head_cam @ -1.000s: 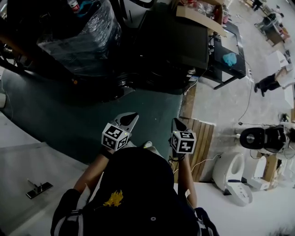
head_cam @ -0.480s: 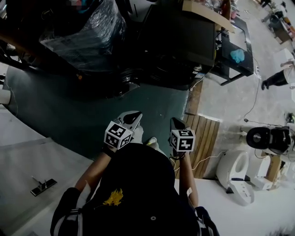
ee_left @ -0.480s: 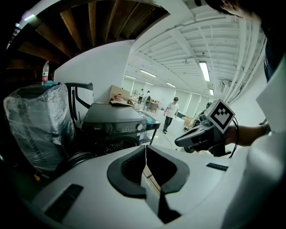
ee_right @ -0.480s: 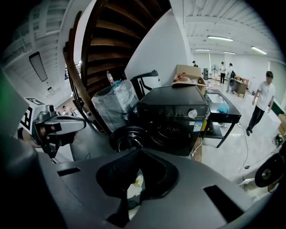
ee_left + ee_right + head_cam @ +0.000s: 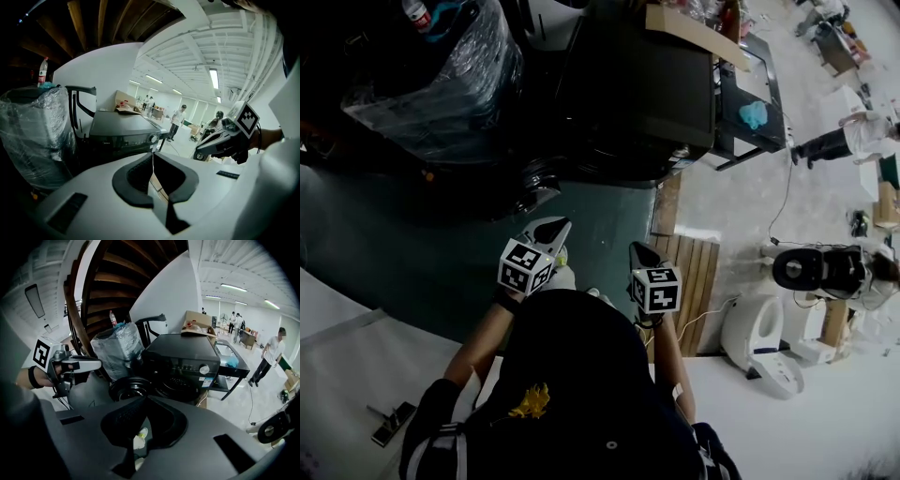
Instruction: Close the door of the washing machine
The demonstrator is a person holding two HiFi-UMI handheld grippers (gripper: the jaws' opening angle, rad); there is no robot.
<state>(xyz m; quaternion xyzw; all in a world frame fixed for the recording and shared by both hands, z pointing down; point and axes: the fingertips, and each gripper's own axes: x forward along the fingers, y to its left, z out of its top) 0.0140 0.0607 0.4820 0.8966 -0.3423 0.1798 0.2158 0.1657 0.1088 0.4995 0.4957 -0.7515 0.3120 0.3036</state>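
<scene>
In the head view the washing machine (image 5: 187,359) is a dark mass and its round door (image 5: 127,386) is barely legible. The door hangs open at the machine's left. The left hand-held gripper (image 5: 152,153) and right hand-held gripper (image 5: 144,400) both have their jaws together on nothing. Both are slightly nearer the machine than before.

left gripper (image 5: 555,228): I am holding my jaws pressed together, gripping nothing, pointing forward and slightly down | right gripper (image 5: 637,251): I am keeping these jaws together too, empty, tilting down more steeply | left forearm (image 5: 478,352), right forearm (image 5: 667,361): I am reaching both out ahead, the 2 grippers side by side, apart
</scene>
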